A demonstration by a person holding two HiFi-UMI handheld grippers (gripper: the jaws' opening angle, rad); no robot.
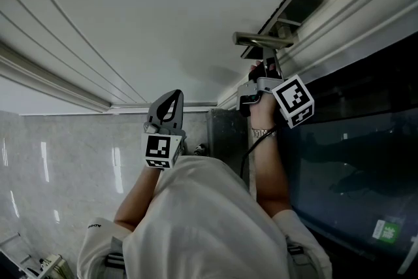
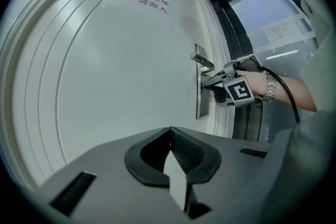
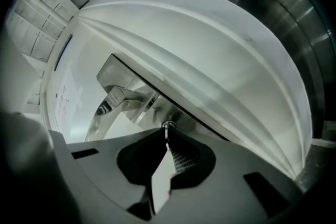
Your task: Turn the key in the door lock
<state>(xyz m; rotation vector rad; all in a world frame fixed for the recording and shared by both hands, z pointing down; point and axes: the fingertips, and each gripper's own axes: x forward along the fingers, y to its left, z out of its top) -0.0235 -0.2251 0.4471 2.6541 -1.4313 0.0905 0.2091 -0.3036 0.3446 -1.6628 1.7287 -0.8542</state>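
Jutting above the pinched key (image 3: pixel 167 132) — door handle (image 1: pixel 264 40); glass panel (image 1: pixel 356 153) alongside.

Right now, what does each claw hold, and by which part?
The right claw pinches the small silver metal key by its head; left claw holds nothing.

the door (image 1: pixel 163 23) is smooth white paint with a soft sheen. its handle (image 1: pixel 264 40) and lock plate (image 2: pixel 202 107) are brushed silvery metal, the key (image 3: pixel 167 130) thin bright metal. the left tool (image 2: pixel 169 131) and right tool (image 3: pixel 167 136) are matt grey plastic with dark ribbed pads (image 2: pixel 185 152). the floor (image 1: pixel 59 153) looks like glossy marbled stone. the shirt (image 1: pixel 209 219) is white cloth.
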